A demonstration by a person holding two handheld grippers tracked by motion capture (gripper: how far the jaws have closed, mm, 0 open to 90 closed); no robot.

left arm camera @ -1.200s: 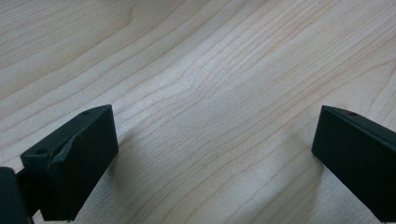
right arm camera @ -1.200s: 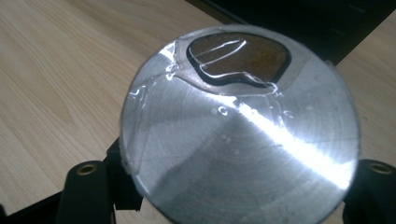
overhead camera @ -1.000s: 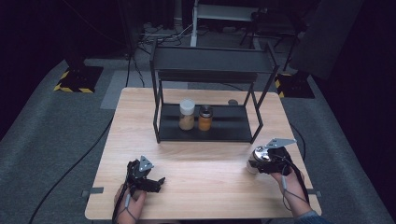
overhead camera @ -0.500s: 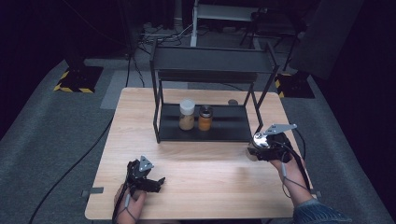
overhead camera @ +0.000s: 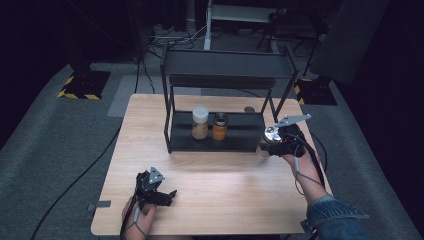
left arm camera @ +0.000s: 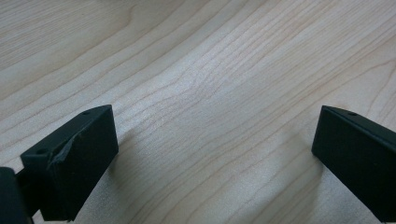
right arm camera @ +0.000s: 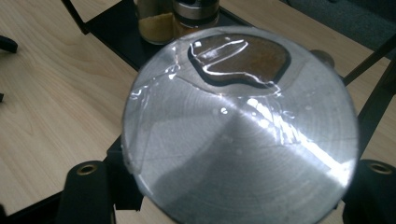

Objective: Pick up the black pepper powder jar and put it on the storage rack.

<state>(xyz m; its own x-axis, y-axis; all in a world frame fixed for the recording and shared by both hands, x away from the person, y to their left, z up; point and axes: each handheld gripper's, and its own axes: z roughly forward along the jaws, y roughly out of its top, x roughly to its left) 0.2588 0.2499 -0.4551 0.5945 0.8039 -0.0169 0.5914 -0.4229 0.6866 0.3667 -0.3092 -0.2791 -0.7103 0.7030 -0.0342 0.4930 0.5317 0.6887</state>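
high: above, facing table (overhead camera: 210,165) | tool views: close, probably downward

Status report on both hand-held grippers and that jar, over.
Left hand-held gripper open, low over table. Right hand-held gripper shut on silver-lidded jar, beside rack. Two jars already on lower shelf; rack post close.

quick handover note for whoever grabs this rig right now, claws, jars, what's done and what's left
Right claw: shut on the silver-lidded jar, held off the table at the right end of the black rack.
Left claw: open, nothing between its jaws, low over the table near the front edge.
Rack's lower shelf: white-lidded jar and dark-lidded jar stand side by side.
Done: two jars shelved, the third gripped.
Left: probably set the held jar on the lower shelf, where space shows to the right of the dark-lidded jar, then release.
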